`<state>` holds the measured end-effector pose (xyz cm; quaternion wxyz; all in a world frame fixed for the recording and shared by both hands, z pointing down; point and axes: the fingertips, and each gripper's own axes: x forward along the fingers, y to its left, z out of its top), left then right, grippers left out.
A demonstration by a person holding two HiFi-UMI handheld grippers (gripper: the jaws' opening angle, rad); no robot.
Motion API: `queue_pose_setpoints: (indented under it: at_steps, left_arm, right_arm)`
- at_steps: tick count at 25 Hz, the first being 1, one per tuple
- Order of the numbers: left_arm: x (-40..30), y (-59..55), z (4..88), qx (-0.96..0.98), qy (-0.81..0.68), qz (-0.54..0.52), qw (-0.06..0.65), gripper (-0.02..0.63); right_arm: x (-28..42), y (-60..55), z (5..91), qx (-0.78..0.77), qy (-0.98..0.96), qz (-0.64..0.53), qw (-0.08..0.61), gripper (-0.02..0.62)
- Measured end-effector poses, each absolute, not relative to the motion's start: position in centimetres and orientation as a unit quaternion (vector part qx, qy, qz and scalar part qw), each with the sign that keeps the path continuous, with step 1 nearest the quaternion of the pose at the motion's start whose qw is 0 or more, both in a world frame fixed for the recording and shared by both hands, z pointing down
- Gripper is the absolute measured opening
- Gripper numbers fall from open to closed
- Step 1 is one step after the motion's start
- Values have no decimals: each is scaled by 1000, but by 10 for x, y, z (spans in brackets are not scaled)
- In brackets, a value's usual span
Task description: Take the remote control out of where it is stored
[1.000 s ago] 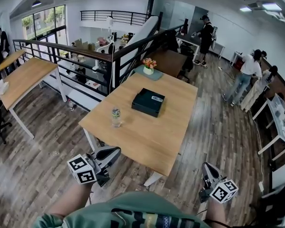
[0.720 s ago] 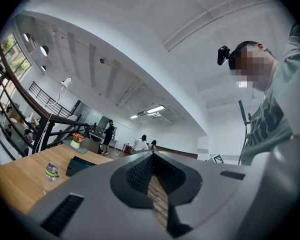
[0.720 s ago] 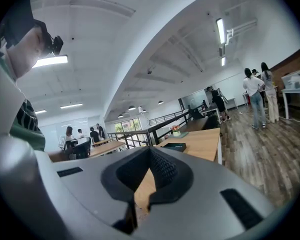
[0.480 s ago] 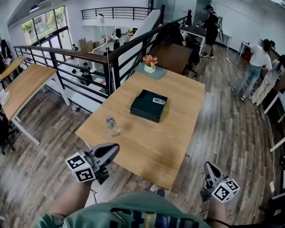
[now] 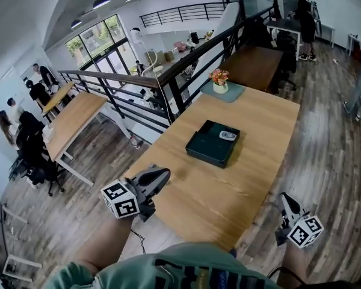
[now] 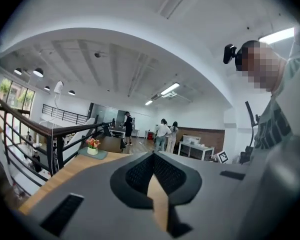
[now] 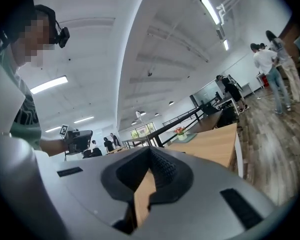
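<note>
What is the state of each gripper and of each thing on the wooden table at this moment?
left gripper: shut, empty.
right gripper: shut, empty.
remote control: lying on the dark box, untouched.
dark box: flat on the table; open or lidded, cannot tell.
flower pot: upright on a green mat.

The place is an open-plan office on a mezzanine level. Indicators: a long wooden work surface (image 5: 228,191) and further desks (image 5: 72,122) on a wood-plank floor (image 5: 331,155), office chairs (image 5: 39,173), a black metal railing (image 5: 186,71) with a lower level beyond, tall windows (image 5: 102,41) and rows of ceiling lamps (image 5: 101,2). Several persons (image 5: 35,93) stand among the desks.
</note>
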<state>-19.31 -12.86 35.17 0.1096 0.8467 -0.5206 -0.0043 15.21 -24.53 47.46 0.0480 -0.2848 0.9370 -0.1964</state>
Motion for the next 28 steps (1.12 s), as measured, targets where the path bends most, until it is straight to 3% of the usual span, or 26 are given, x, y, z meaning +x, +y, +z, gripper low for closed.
queue_pose_setpoints:
  at_steps: [10,19,23,28]
  left_arm:
    - [-229,-284,323,883,-455,113,39,2]
    - [-279,-404,389,922,-294,249,-36,2]
    - [-290,-449,440,913,-253,318,-27,2]
    - [-286,-496,526,897,-214,387,16,72]
  right_arm:
    - [142,-309,525,-339,918,-206,29,6]
    - [100,-274,540,-437,868,-236,-7,6]
    - [79,-294,550,-426,868,-252,-30,6]
    - [52,-330,553,-386,892,-233,-44,6]
